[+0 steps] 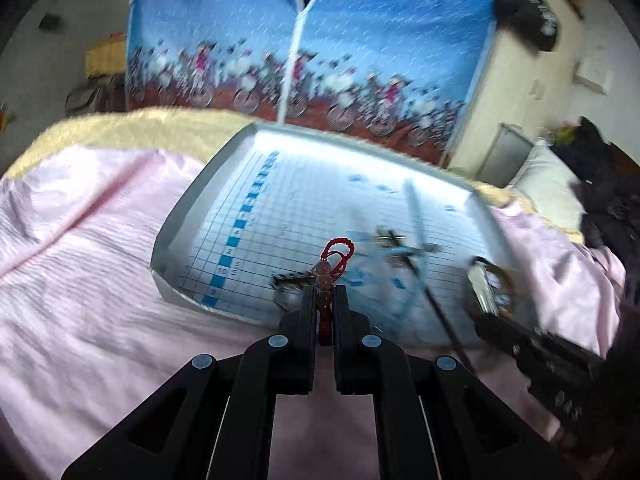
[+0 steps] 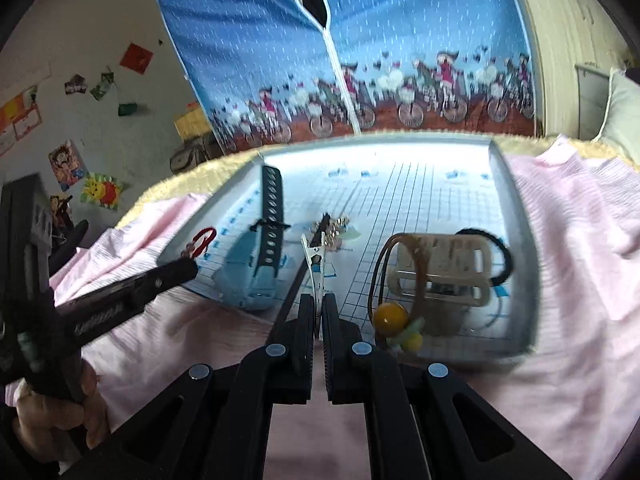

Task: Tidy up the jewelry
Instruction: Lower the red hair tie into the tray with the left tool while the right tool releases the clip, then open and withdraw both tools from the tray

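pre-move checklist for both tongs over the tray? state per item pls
1. Left tongs grip: shut on the red cord bead charm, beads pinched between the fingers, loop sticking out past the tips. ok
2. Right tongs grip: shut on the white metal hair clip, tail end only. ok, though shallow.
3. Clip clear of the blue watch: the watch lies close on its left; whether they touch, cannot tell.
4. Tray seating: on rumpled pink bedding, not a firm surface. not ok
5. Drop space: bare grid at the tray's far middle. ok
6. Hair ties and beige claw clip stay clear, to the right. ok
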Demonstrator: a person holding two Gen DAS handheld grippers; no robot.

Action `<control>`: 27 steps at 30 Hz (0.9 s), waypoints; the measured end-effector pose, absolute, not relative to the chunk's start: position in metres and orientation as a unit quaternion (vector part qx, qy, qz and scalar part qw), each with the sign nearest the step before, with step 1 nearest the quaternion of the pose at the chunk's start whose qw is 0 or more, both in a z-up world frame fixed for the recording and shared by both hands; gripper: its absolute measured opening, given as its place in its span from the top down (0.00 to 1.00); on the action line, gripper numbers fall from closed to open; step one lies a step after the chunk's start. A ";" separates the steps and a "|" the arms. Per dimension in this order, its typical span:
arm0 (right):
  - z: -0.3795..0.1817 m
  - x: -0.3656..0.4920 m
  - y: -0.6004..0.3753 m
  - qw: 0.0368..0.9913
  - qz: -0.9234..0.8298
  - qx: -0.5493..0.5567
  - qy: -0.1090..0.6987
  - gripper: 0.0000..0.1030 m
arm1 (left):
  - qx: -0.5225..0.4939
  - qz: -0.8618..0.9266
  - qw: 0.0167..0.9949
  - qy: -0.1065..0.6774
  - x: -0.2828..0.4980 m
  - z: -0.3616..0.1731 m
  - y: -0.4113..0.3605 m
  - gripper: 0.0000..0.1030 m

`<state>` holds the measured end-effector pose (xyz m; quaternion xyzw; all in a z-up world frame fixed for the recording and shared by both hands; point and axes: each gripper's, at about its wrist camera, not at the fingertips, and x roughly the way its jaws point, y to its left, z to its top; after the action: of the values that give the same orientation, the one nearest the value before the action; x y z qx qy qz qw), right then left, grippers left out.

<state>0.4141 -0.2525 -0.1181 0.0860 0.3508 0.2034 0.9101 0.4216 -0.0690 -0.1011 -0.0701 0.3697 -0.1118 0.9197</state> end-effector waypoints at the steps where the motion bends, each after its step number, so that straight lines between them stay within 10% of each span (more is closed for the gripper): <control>1: -0.121 0.419 -0.251 0.907 0.204 0.085 0.359 0.96 | -0.075 -0.103 0.916 0.381 0.430 -0.105 -0.067 0.95; 19: -0.132 0.422 -0.253 0.906 0.197 0.095 0.363 0.87 | -0.112 -0.126 0.902 0.398 0.433 -0.120 -0.053 0.93; 21: -0.126 0.418 -0.254 0.910 0.194 0.092 0.355 0.85 | -0.134 -0.132 0.900 0.392 0.425 -0.113 -0.048 0.83; 23: -0.117 0.410 -0.257 0.915 0.194 0.091 0.342 0.81 | -0.150 -0.126 0.906 0.375 0.409 -0.101 -0.041 0.50; 27: -0.094 0.389 -0.265 0.928 0.178 0.088 0.314 0.47 | -0.136 -0.111 0.923 0.341 0.380 -0.069 -0.036 0.29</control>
<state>0.3889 -0.2645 -0.0940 0.0881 0.3142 0.1782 0.9283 0.3799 -0.0361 -0.0689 -0.1358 0.3414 -0.1114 0.9234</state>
